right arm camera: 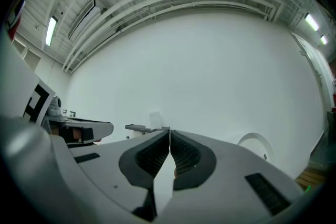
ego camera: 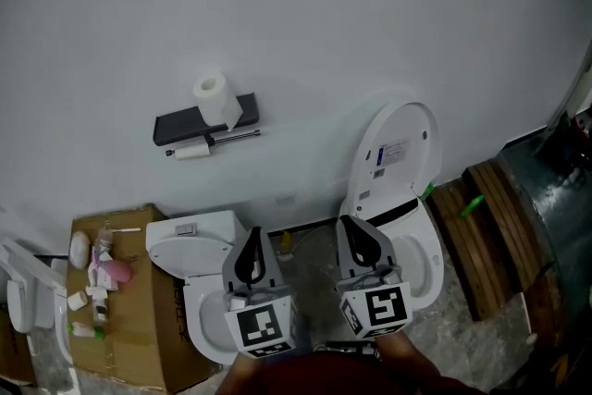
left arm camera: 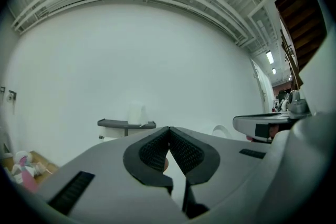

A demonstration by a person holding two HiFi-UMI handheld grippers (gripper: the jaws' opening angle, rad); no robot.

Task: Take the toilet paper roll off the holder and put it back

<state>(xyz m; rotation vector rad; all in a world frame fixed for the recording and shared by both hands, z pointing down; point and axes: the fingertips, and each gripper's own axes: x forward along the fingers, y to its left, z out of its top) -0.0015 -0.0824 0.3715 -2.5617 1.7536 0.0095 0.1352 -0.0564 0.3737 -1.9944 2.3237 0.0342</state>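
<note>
White wall [ego camera: 305,5] fills the upper part of the head view. Mounted on it is the holder [ego camera: 180,126], a dark shelf with a thin metal bar [ego camera: 236,137] beneath.

The toilet paper roll [ego camera: 215,99] stands upright on the right half of the shelf, against the wall. A smaller white roll [ego camera: 192,152] sits at the left end of the bar.

Below, two white toilets stand side by side. The left toilet [ego camera: 185,245] is next to a cardboard box [ego camera: 129,338] carrying small bottles. The right toilet [ego camera: 400,153] has its lid raised against the wall. Wooden boards [ego camera: 490,217] lie to its right.

The left gripper [ego camera: 252,240] and the right gripper [ego camera: 356,231] are held low in the foreground, well apart from the holder.

In the left gripper view, the left gripper [left arm camera: 169,131] has its ribbed pads closed tip to tip with nothing between them. The roll [left arm camera: 137,113] appears distant beyond the tips.

In the right gripper view, the right gripper [right arm camera: 169,134] is likewise closed and empty.
</note>
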